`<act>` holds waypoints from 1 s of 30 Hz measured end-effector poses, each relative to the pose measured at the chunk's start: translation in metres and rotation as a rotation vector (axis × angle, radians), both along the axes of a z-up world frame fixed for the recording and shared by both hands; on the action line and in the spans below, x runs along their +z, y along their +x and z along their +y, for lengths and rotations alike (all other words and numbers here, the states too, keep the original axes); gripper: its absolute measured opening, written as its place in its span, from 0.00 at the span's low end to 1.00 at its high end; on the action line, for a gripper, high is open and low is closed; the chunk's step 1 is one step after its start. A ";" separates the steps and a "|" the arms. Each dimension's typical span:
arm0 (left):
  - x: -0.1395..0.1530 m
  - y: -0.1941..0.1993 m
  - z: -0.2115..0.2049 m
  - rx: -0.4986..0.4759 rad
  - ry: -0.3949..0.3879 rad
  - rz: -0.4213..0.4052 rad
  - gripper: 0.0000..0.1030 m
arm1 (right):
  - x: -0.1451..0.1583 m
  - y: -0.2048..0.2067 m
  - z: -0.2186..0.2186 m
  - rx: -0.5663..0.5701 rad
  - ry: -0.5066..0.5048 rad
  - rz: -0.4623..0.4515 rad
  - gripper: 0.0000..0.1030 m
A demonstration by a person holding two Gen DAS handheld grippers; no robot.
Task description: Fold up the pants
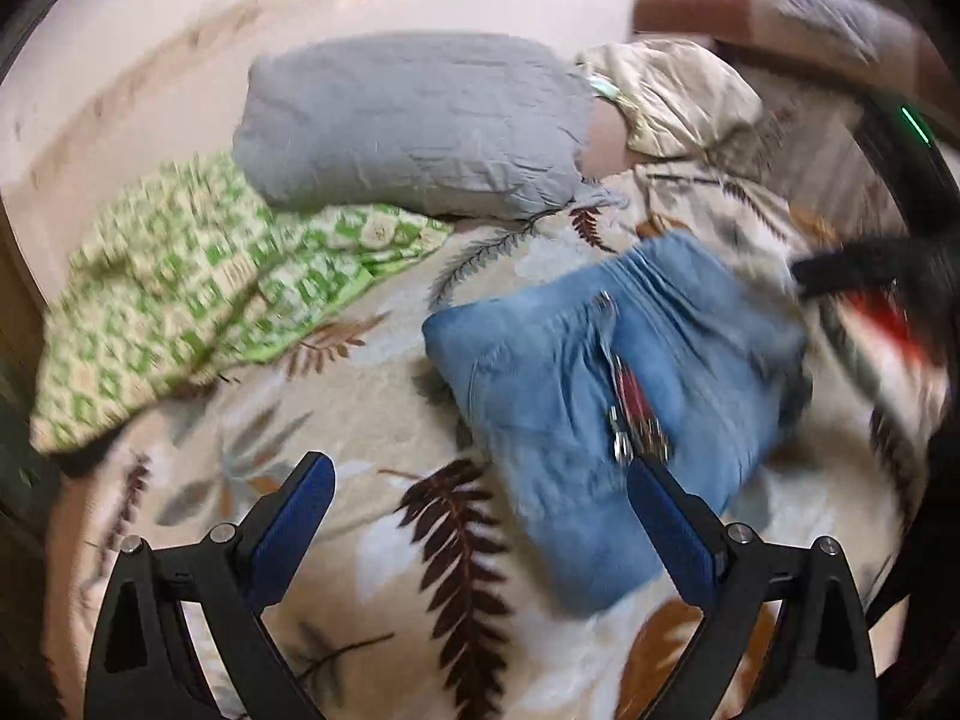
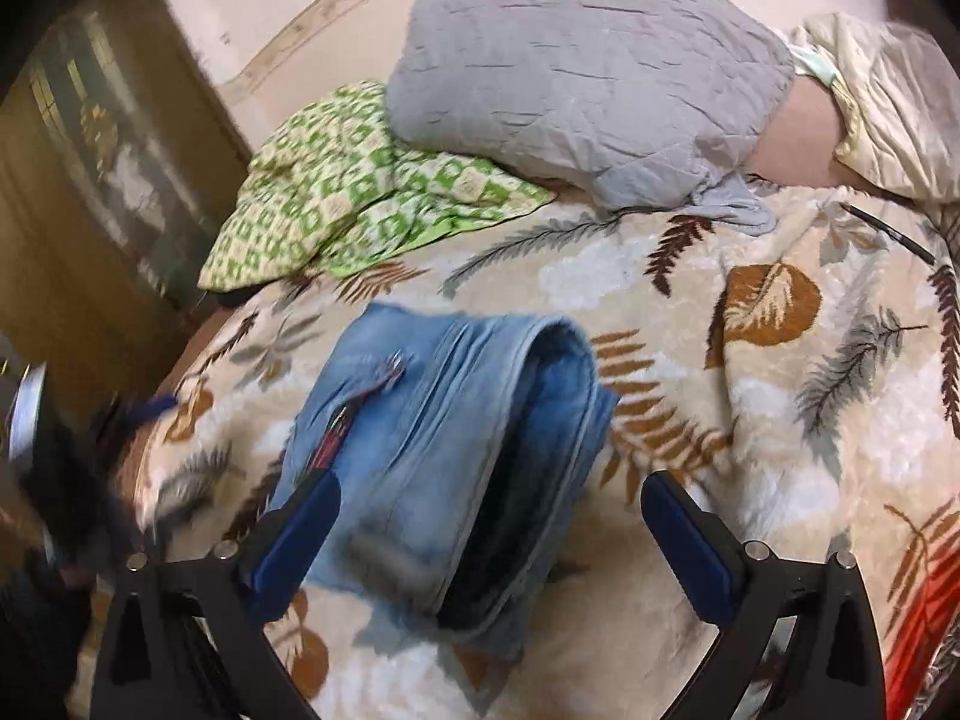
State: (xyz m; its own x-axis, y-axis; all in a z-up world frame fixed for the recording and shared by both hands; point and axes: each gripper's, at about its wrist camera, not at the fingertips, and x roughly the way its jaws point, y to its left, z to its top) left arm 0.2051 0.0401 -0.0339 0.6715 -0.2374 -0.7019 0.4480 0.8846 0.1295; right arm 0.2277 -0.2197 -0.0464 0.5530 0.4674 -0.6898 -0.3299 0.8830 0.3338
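Jaws on both my left gripper (image 1: 480, 483) and right gripper (image 2: 489, 501) stand wide and hold nothing, hanging just above the jeans (image 1: 606, 384), which I judge are done. The jeans lie as a folded bundle on the bed (image 2: 750, 420), near the grey pillow (image 2: 588, 78), folded edge toward it so the layers stay stacked

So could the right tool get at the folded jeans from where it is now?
Probably yes. The right tool is open, empty, and aimed down at the jeans, which lie uncovered on the blanket with nothing between them.
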 end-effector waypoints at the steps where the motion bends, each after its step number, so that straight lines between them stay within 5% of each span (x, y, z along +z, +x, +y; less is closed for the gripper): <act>1: 0.001 0.012 0.000 0.013 -0.033 0.031 0.95 | -0.001 -0.006 0.002 0.017 -0.004 -0.014 0.99; 14: -0.043 0.157 0.006 0.266 -0.506 0.520 0.95 | -0.021 -0.022 0.027 0.127 0.027 -0.054 0.95; 21: -0.059 0.193 0.000 0.304 -0.497 0.602 0.95 | -0.036 -0.006 0.037 0.149 0.025 -0.001 0.67; 23: -0.062 0.197 -0.005 0.288 -0.475 0.617 0.84 | -0.040 -0.002 0.039 0.158 0.036 0.015 0.57; 25: -0.068 0.202 -0.009 0.307 -0.411 0.631 0.50 | -0.043 0.000 0.041 0.167 0.036 0.029 0.48; 30: -0.075 0.209 -0.006 0.317 -0.378 0.654 0.29 | -0.044 -0.001 0.044 0.184 0.015 0.019 0.35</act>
State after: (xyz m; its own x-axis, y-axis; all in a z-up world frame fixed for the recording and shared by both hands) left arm 0.4140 0.0342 -0.1087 0.2288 -0.4044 -0.8855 0.0512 0.9134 -0.4039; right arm 0.2268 -0.1761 -0.0904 0.4441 0.5700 -0.6913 -0.4789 0.8031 0.3545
